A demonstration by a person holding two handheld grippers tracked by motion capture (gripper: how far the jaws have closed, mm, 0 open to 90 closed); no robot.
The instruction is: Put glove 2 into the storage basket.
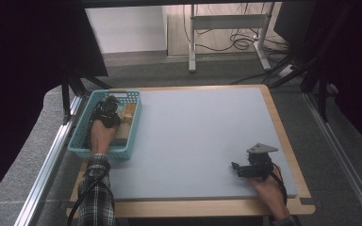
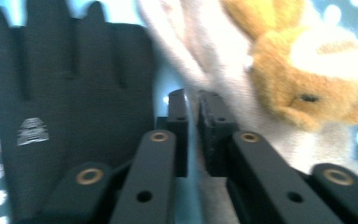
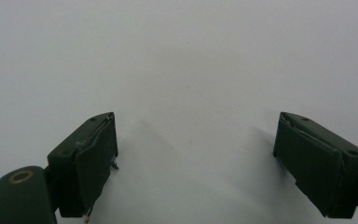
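My left gripper (image 1: 107, 110) reaches down into a light blue basket (image 1: 82, 136) at the table's left. In the left gripper view its jaws (image 2: 192, 100) stand shut, with only a thin slit between them. They sit between a black glove (image 2: 70, 88) on the left and a plush toy (image 2: 303, 70) in tan and white on the right. The toy's white cloth lies against the right jaw; I cannot tell if any of it is pinched. My right gripper (image 1: 238, 168) rests low over the grey mat (image 1: 202, 127) at the front right. Its jaws (image 3: 195, 126) are wide open with nothing between them.
A tan object (image 1: 128, 113) lies in the basket beside the left hand. The mat covers a wooden tabletop (image 1: 283, 136) with a narrow bare border. Table legs and cables (image 1: 235, 42) stand on the floor beyond the far edge.
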